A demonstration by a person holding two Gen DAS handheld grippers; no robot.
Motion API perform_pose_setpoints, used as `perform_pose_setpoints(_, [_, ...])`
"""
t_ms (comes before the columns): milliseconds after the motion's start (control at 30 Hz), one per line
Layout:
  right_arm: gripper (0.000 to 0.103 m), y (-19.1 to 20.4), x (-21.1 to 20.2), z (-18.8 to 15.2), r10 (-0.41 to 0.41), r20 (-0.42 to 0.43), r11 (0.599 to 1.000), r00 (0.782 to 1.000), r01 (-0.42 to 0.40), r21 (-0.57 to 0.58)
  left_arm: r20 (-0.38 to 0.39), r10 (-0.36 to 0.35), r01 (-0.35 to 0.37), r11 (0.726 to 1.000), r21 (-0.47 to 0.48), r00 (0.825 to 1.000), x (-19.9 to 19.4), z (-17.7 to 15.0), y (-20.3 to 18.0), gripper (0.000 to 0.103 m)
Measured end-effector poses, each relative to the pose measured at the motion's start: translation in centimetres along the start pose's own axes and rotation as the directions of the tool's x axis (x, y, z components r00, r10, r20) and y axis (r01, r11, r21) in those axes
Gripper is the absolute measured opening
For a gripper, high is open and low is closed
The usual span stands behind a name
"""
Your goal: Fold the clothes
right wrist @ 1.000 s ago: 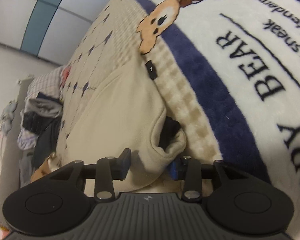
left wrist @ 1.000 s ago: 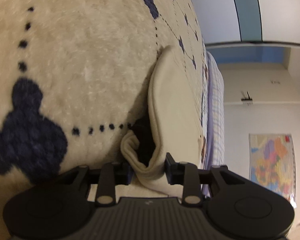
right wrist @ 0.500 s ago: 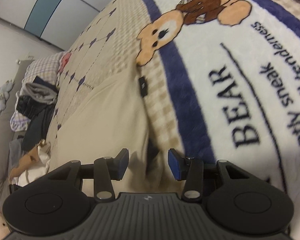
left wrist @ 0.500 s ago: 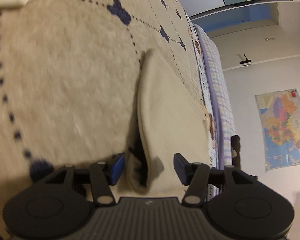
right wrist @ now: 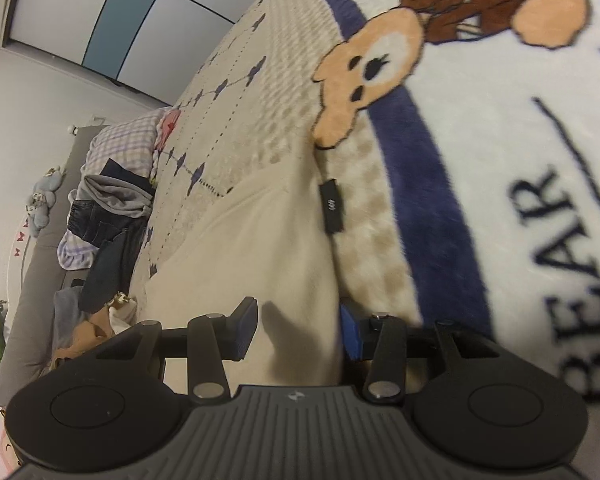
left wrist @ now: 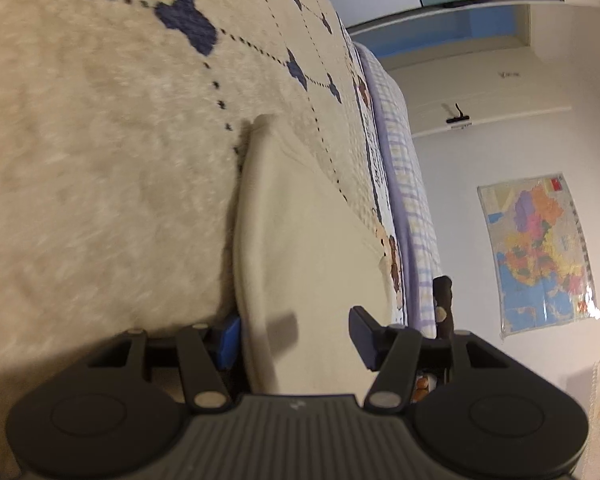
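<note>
A second ago both claws pinched the cream top's edges. Now the left claw (left wrist: 294, 336) has let go, its fingers spread wide, and the right claw (right wrist: 298, 330) has let go too. The cream top (left wrist: 312, 248) lies flat on the bed blanket (left wrist: 100, 160), its near edges between the open fingers. I think this fold has just been laid down.

Only the right view shows the top's small black tag (right wrist: 332, 208), the bear picture (right wrist: 376, 60), and far off to the left a pile of other clothes (right wrist: 108, 208) by the pillow. Only the left view shows the wall map (left wrist: 540, 252), far right.
</note>
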State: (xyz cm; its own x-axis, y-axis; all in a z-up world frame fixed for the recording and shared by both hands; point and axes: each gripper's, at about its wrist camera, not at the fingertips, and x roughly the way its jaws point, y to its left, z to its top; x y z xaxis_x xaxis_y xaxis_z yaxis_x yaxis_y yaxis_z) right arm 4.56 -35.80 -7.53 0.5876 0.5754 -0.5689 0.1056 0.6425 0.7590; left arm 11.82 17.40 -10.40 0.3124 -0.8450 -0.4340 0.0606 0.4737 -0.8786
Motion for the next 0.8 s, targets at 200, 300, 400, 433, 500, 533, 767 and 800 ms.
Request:
perform_pose_setpoints(200, [0.048,1.2,2.1,0.5,0.022,-0.015,0.999,1.000,-0.023,-0.025,0.003,-0.026,0.026,1.000,0.003,1.000,1.8,0.8,-0.4,0.057])
perform_pose_setpoints(300, [0.049,1.6,3.1,0.8,0.026,-0.012,0.999,1.000,-0.026,-0.020,0.009,-0.035,0.035,0.999,-0.004,0.999,2.6,1.1,-0.5,0.056])
perform_pose_setpoints(400, [0.049,2.1,4.1,1.1,0.027,-0.007,1.000,1.000,-0.027,-0.011,0.017,-0.041,0.041,0.999,-0.008,0.999,3.2,1.3,-0.7,0.054])
perform_pose_setpoints(433, [0.049,2.2,4.4,1.2,0.029,-0.003,1.000,1.000,-0.029,-0.008,0.019,-0.042,0.043,0.999,-0.009,0.999,3.4,1.4,-0.7,0.053])
perform_pose_setpoints(500, [0.049,2.4,4.8,1.3,0.034,0.003,0.999,0.999,-0.034,0.000,0.025,-0.046,0.046,0.999,-0.012,0.999,3.8,1.5,-0.8,0.051])
perform_pose_setpoints(533, [0.049,2.6,5.1,1.4,0.032,0.007,0.999,0.999,-0.032,0.000,0.027,-0.048,0.048,0.999,-0.013,0.998,4.0,1.6,-0.9,0.050])
perform_pose_setpoints(767, [0.049,4.1,6.4,1.2,-0.010,0.043,0.998,0.999,0.012,-0.056,0.047,-0.024,0.024,1.000,0.007,0.999,5.4,1.8,-1.6,0.044])
perform_pose_setpoints(800, [0.049,4.3,6.5,1.2,-0.017,0.050,0.998,0.999,0.021,-0.066,0.053,-0.012,0.012,1.000,0.006,0.999,5.4,1.8,-1.7,0.042])
